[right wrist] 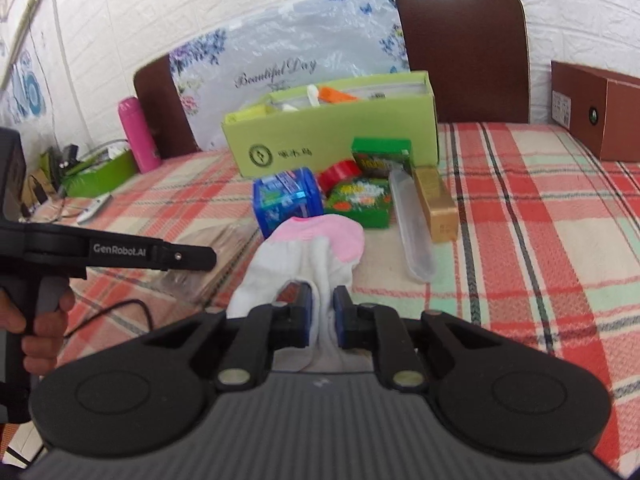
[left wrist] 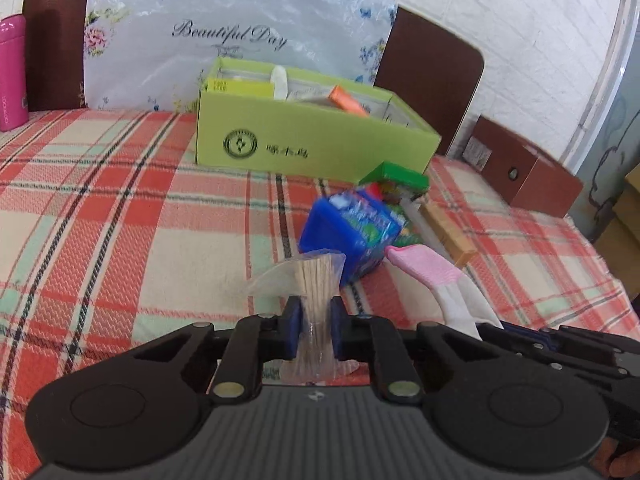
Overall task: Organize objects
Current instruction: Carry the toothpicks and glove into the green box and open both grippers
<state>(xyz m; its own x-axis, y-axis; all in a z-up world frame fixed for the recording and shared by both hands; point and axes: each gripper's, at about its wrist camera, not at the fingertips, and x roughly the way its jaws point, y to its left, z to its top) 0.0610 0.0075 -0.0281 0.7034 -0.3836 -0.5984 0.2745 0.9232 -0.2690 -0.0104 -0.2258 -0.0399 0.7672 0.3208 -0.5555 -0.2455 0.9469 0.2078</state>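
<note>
My left gripper (left wrist: 315,320) is shut on a clear bag of wooden toothpicks (left wrist: 316,280) and holds it above the plaid cloth. My right gripper (right wrist: 322,312) is shut on a white and pink sock (right wrist: 308,248), which also shows in the left wrist view (left wrist: 432,276). The open green box (left wrist: 312,136) stands behind, with several items inside; it also shows in the right wrist view (right wrist: 332,136). In front of it lie a blue tub (right wrist: 286,200), a red tape roll (right wrist: 340,174), two green packs (right wrist: 364,200), a clear case (right wrist: 412,224) and a gold box (right wrist: 436,204).
A pink bottle (right wrist: 136,140) stands at the far left by a green tray (right wrist: 100,172). A brown box (right wrist: 596,108) sits at the far right. A floral plastic bag (left wrist: 232,40) leans on brown chair backs (right wrist: 464,52). A remote (right wrist: 94,208) lies left.
</note>
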